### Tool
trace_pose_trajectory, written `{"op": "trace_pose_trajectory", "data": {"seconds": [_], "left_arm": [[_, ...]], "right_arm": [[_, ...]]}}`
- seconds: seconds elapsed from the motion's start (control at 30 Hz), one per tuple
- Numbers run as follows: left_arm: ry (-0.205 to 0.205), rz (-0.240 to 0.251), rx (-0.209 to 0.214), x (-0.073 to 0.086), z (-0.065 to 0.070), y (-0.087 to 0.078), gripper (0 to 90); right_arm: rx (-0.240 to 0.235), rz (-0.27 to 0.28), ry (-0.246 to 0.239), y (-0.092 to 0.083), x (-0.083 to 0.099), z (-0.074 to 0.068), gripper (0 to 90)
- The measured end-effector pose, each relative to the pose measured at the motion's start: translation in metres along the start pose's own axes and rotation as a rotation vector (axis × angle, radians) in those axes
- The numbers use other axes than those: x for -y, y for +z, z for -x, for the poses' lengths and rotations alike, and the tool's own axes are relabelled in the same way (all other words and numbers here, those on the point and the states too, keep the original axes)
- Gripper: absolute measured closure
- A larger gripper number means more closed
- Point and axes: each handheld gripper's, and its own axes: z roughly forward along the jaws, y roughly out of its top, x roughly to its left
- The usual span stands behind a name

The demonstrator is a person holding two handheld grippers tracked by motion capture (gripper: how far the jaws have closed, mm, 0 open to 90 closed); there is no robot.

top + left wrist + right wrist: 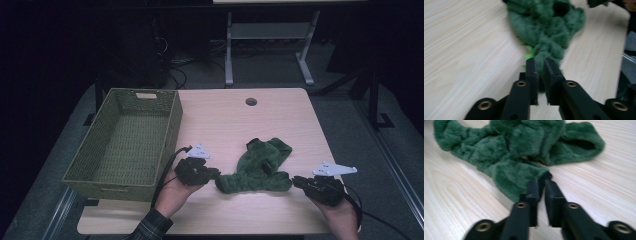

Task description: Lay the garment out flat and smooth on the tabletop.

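A green fleece cloth [258, 167] lies crumpled on the table [215, 120], a little toward 5 o'clock of its middle. The left gripper [214, 173] sits at 9 o'clock of the cloth, its jaws closed almost together and pinching the cloth's near left end; in the left gripper view [539, 68] green pile is squeezed between the 2 pads. The right gripper [296, 181] sits at 3 o'clock of the cloth's lower edge, jaws likewise drawn nearly together; in the right gripper view [541, 185] they clamp a dark-edged corner of the cloth [509, 152]. A woven basket [90, 155] stands at 9 o'clock of the left gripper, just beside the person's left hand [172, 192]. A round hole [251, 101] sits at 12 o'clock on the table.
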Motion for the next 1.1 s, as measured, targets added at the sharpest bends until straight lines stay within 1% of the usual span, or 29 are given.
{"op": "trace_pose_trajectory", "data": {"seconds": [0.03,0.07,0.1,0.17,0.23,0.27,0.3,0.33,0.37,0.4,0.43,0.5,0.53,0.6,0.63,0.67,0.7,0.77,0.8,0.87,1.0,1.03,1.07,1.1], "left_arm": [[0.012,-0.006,0.015,-0.002,0.003,0.004,88.2],[0.012,-0.006,0.015,-0.002,0.003,0.004,89.6],[0.024,-0.016,0.035,-0.004,0.009,0.013,89.8],[0.038,-0.031,0.039,-0.005,0.013,0.023,89.8],[0.058,-0.067,0.04,-0.005,0.013,0.035,89.8],[0.054,-0.08,0.036,-0.004,0.011,0.041,89.8],[0.054,-0.08,0.036,-0.004,0.011,0.041,89.8],[0.054,-0.108,0.015,-0.002,0.007,0.05,89.7],[0.059,-0.134,-0.01,0.0,0.002,0.054,89.8],[0.062,-0.15,-0.022,0.002,-0.002,0.056,89.8],[0.045,-0.155,-0.022,0.004,-0.006,0.058,89.8],[0.019,-0.146,-0.024,0.007,-0.009,0.06,89.8],[0.033,-0.16,-0.029,0.007,-0.011,0.059,89.8],[0.022,-0.158,-0.037,0.009,-0.011,0.06,89.9],[0.012,-0.163,-0.03,0.01,-0.012,0.06,89.9],[0.013,-0.17,-0.029,0.01,-0.012,0.059,89.9],[0.023,-0.186,-0.032,0.011,-0.013,0.059,89.9],[0.023,-0.195,-0.029,0.015,-0.013,0.057,89.9],[0.012,-0.193,-0.021,0.018,-0.012,0.055,89.9],[0.006,-0.198,-0.01,0.021,-0.011,0.052,89.9],[0.013,-0.226,0.006,0.028,-0.009,0.044,89.9],[0.007,-0.223,0.008,0.03,-0.008,0.042,89.9],[0.012,-0.227,0.009,0.033,-0.006,0.039,89.9],[0.01,-0.229,0.011,0.035,-0.006,0.038,89.9]], "right_arm": [[-0.007,-0.004,-0.003,0.002,-0.002,-0.002,89.8],[-0.017,-0.005,-0.012,0.005,-0.005,-0.003,89.9],[-0.026,-0.012,-0.017,0.007,-0.007,-0.005,89.9],[-0.035,-0.02,-0.019,0.013,-0.01,-0.008,89.9],[-0.04,-0.034,-0.03,0.021,-0.012,-0.01,89.9],[-0.037,-0.044,-0.038,0.024,-0.013,-0.011,89.9],[-0.031,-0.05,-0.043,0.027,-0.013,-0.012,89.9],[-0.027,-0.059,-0.051,0.029,-0.013,-0.011,89.9],[-0.022,-0.075,-0.049,0.031,-0.012,-0.011,89.9],[-0.011,-0.092,-0.046,0.034,-0.011,-0.01,89.9],[-0.008,-0.101,-0.055,0.036,-0.009,-0.008,89.9],[-0.001,-0.127,-0.048,0.039,-0.006,-0.006,90.0],[-0.004,-0.132,-0.051,0.042,-0.003,-0.004,90.0],[-0.011,-0.128,-0.039,0.041,-0.003,-0.003,90.0],[-0.01,-0.13,-0.036,0.041,-0.003,-0.003,90.0],[-0.009,-0.133,-0.04,0.041,-0.002,-0.004,90.0],[-0.008,-0.135,-0.04,0.04,-0.002,-0.005,90.0],[-0.012,-0.14,-0.044,0.039,-0.001,-0.007,90.0],[-0.016,-0.145,-0.04,0.038,0.0,-0.009,90.0],[-0.026,-0.145,-0.043,0.035,0.002,-0.011,90.0],[-0.048,-0.159,-0.045,0.029,0.007,-0.02,90.0],[-0.051,-0.164,-0.052,0.028,0.008,-0.023,90.0],[-0.057,-0.167,-0.047,0.027,0.009,-0.026,90.0],[-0.062,-0.173,-0.057,0.026,0.01,-0.03,90.0]]}}
